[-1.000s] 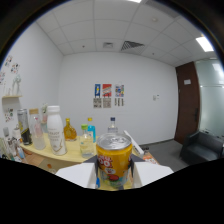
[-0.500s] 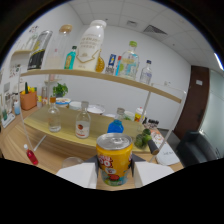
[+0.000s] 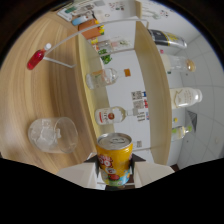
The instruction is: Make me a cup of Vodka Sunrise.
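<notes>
Claw (image 3: 114,172) clamps yellow can (image 3: 114,159) | glass of ice (image 3: 51,135) just beside

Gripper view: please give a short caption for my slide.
Tongs holding a yellow can tipped beside an ice-filled glass.

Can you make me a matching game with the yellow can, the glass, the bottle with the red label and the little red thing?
Things:
1. yellow can
2. clear glass
3. clear bottle with a red label
4. small red-tipped thing

Places or states:
A. on the wooden counter, far beyond the fingers
B. full of ice
C. held between the two fingers
D. just beyond the can

Pairs: 1-C, 2-B, 3-D, 4-A
</notes>
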